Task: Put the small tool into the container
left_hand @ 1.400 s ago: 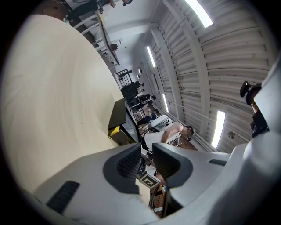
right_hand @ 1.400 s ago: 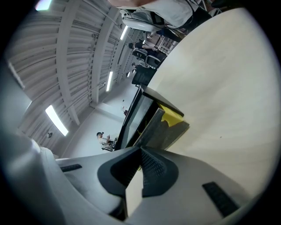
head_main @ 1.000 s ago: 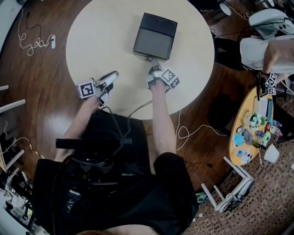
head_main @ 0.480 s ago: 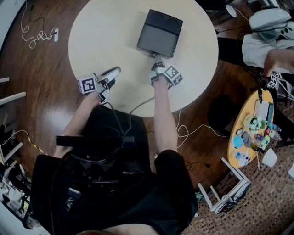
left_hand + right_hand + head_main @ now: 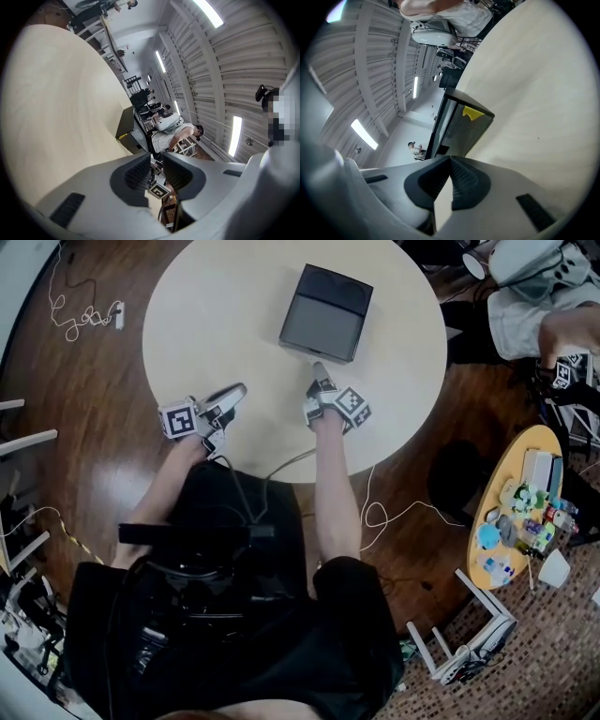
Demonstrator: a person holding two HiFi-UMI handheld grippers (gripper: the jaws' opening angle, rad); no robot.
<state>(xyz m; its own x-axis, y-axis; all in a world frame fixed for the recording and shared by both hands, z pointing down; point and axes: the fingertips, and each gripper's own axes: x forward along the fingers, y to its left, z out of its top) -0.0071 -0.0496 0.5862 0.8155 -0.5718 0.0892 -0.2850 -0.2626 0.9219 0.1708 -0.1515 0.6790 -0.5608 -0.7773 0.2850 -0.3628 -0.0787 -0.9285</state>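
The container is a dark box (image 5: 324, 311) at the far middle of the round cream table (image 5: 216, 315). My right gripper (image 5: 317, 367) lies just in front of the box's near edge, pointing at it. In the right gripper view its jaws (image 5: 450, 164) are shut tip to tip with nothing visible between them, and the box (image 5: 464, 126), bearing a yellow label, stands right ahead. My left gripper (image 5: 234, 392) rests near the table's front left, apart from the box. Its jaws (image 5: 157, 161) stand slightly apart and empty, and the box (image 5: 127, 133) shows beyond. No small tool shows in any view.
Another person (image 5: 539, 310) sits beyond the table's right side, holding marker-cube grippers. A small yellow side table (image 5: 520, 512) crowded with little items stands at the right. Cables trail over the wooden floor (image 5: 84, 315) and off the table's near edge (image 5: 281, 465).
The head view has shifted slightly. Both grippers keep their places relative to the box. The other person's arm at the right has moved.
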